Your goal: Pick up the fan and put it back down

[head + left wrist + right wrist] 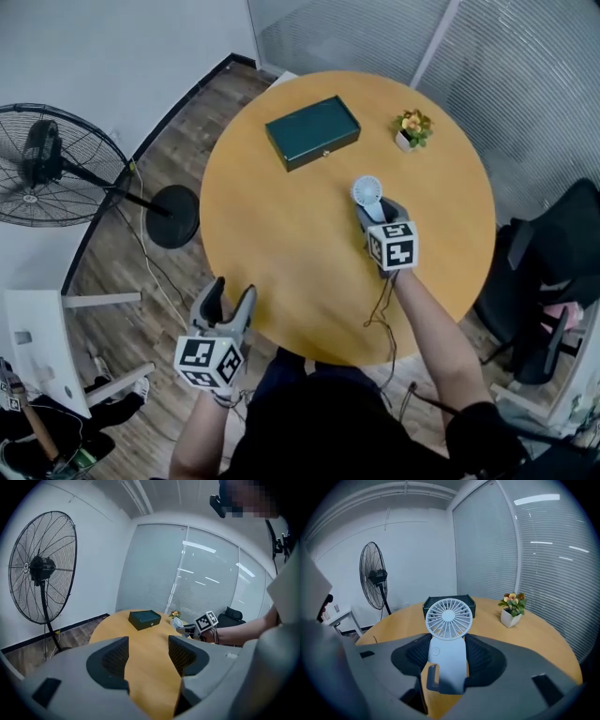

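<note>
Right hand-held gripper (378,214) closed on small white fan (367,191), over round wooden surface (281,253), left hand-held gripper (232,292) wide, empty

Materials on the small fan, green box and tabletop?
Handheld fan: likely moulded plastic, pale blue-white, matte; thin, uniform grille ribs. Green box: dark green with a faint sheen, small pale clasp, maybe metal; leatherette or painted wood, can't tell. Tabletop: wood-look laminate or veneer, smooth satin, even honey colour.
</note>
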{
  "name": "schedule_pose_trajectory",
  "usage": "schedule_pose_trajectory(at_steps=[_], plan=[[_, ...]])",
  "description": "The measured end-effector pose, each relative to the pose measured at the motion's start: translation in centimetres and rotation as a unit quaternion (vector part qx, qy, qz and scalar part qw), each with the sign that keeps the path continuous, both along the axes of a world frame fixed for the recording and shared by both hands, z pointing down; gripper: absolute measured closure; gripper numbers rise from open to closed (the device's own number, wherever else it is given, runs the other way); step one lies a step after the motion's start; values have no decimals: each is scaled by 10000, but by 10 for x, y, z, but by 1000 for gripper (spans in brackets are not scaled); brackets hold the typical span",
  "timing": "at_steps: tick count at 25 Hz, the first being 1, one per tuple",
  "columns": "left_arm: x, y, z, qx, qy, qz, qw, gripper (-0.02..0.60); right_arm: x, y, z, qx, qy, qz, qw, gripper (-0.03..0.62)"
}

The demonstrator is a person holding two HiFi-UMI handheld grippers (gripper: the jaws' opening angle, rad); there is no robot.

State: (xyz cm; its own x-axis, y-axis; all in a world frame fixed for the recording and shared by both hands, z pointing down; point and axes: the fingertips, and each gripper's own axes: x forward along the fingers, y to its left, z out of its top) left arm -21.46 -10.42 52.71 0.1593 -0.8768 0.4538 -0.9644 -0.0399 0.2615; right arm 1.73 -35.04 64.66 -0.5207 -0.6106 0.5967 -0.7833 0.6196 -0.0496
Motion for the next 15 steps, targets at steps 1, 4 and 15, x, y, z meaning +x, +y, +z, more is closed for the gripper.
schedule_pose_trajectory(at_steps=[1,4,15], plan=[[-3,-1,2,-23,-9,7,10000,319,-2,-4,8,-61,42,0,10000,373],[-12,-5,11,-114,-19,13,9999,319,-8,-13,30,-258,138,-15,9996,373],[-24,-13,30,-324,-12,59,9995,319,-12,-29,91,-790,413,276,9956,372]])
